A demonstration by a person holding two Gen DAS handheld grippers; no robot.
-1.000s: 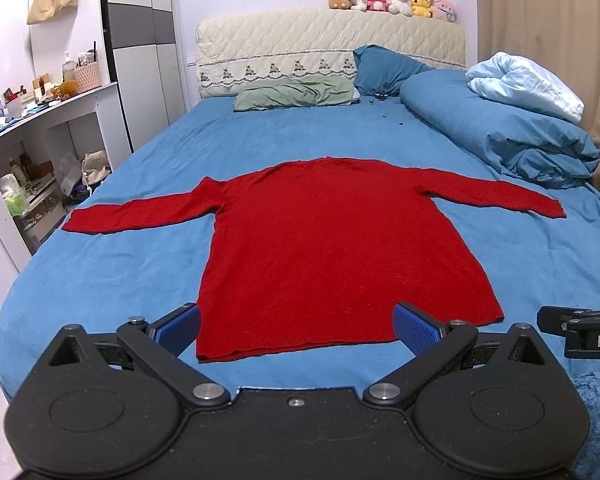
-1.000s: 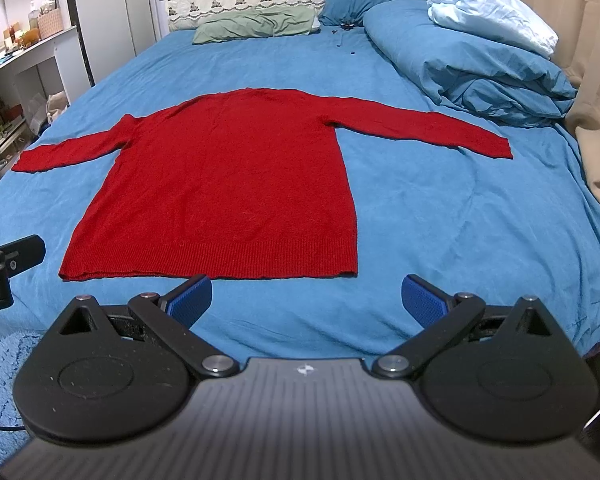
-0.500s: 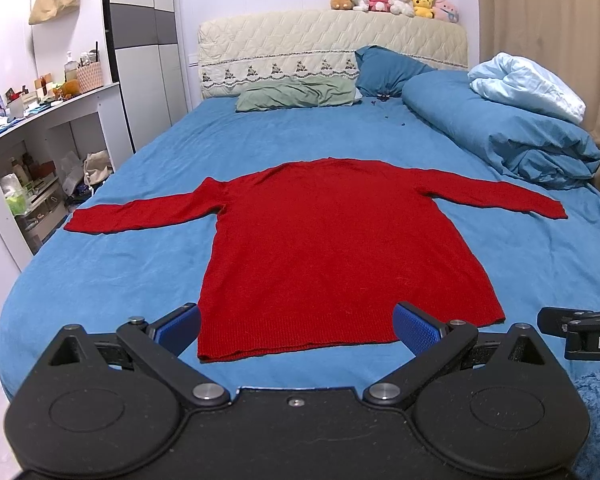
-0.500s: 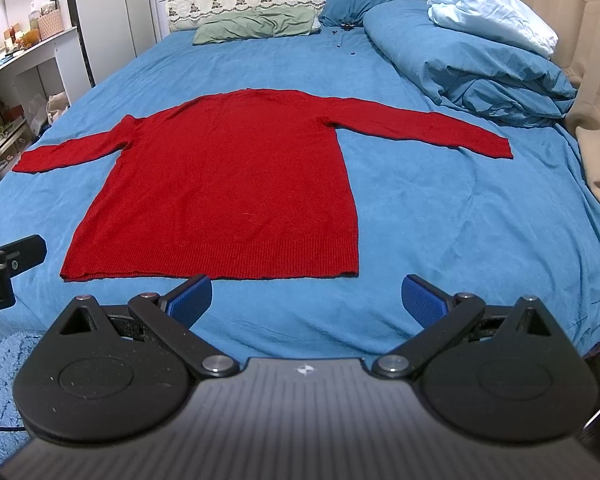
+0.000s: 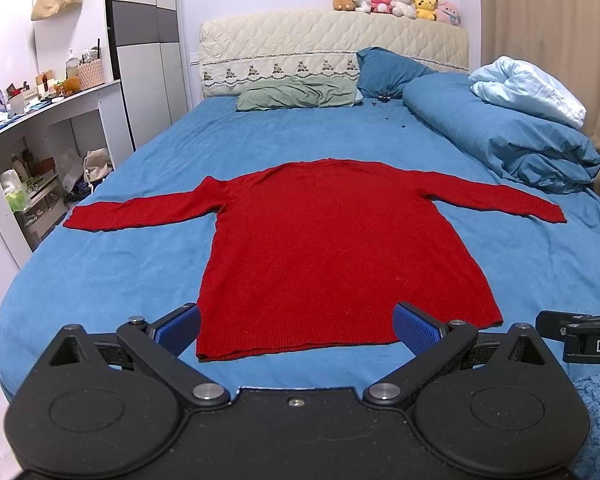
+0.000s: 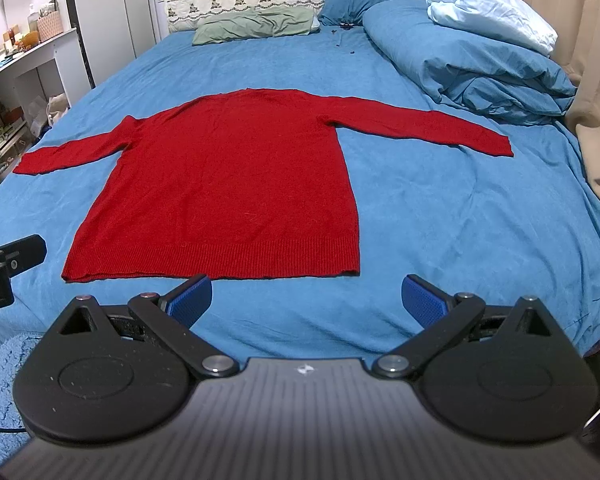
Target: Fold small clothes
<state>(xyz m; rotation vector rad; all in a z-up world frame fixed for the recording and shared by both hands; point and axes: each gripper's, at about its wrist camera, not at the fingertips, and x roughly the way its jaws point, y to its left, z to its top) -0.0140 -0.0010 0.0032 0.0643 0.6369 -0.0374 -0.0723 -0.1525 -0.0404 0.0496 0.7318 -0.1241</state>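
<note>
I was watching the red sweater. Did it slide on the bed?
No. The red sweater lies in the same spot, its collar just as far from the green pillow.

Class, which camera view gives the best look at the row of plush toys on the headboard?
The left wrist view: the plush toys sit in full view atop the headboard. The right wrist view cuts them off entirely.

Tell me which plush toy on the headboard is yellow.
The yellow plush, second from the right end of the row on the headboard, between a white plush and a pale pink one.
</note>
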